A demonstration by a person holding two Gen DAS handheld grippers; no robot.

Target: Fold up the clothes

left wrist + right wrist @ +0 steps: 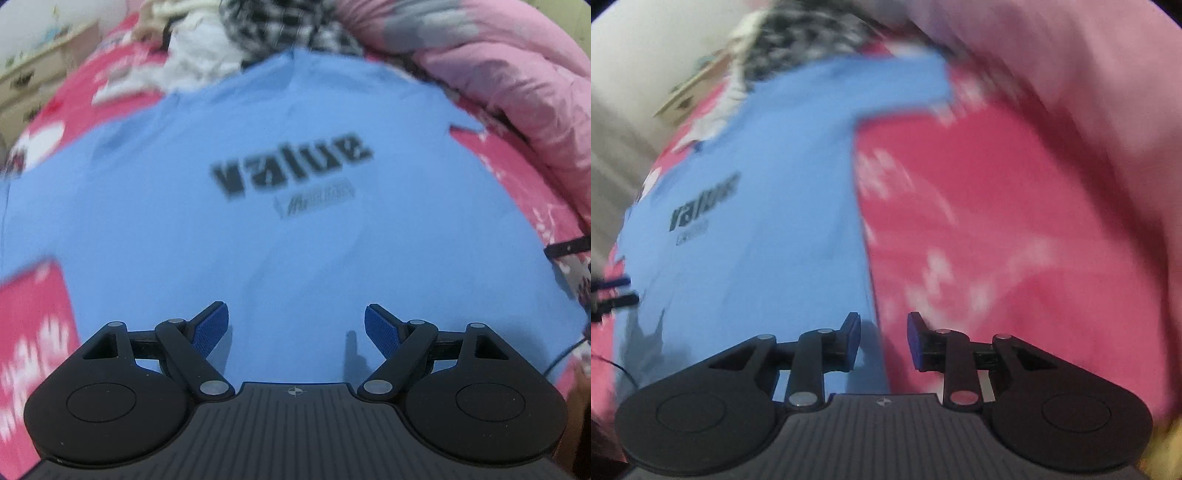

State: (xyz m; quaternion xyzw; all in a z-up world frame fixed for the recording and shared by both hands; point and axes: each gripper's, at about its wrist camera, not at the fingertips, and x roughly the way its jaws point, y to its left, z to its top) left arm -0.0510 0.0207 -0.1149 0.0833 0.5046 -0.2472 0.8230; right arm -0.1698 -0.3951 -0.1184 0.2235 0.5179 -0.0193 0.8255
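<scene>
A blue T-shirt (pixel 258 229) lies spread flat on a red bedsheet (pixel 997 221) with white markings, its black word "value" (pixel 291 164) facing up and a smaller, blurred print just under it. The left gripper (pixel 296 328) hangs over the shirt's lower part with its blue-padded jaws spread wide, nothing between them, only its shadow falling on the cloth. The right gripper (pixel 882 339) points down at the shirt's side edge: its left finger sits over blue cloth, its right finger over the red sheet, and the jaws stand partly apart with a narrow gap. The pads press on nothing that can be seen, and the shirt edge runs below the gap; whether it touches them cannot be told through the blur. In the right wrist view one sleeve (pixel 905 81) reaches out across the sheet toward a pale pink quilt (pixel 1089 74) bunched along that side. Beyond the shirt's collar end lies a heap of other clothes, among them a black-and-white checked piece (pixel 280 26) and a white one (pixel 199 55). A light wooden dresser (pixel 33 81) stands past the bed's far corner. At the left border of the right wrist view the tips of the other gripper show over the shirt.
</scene>
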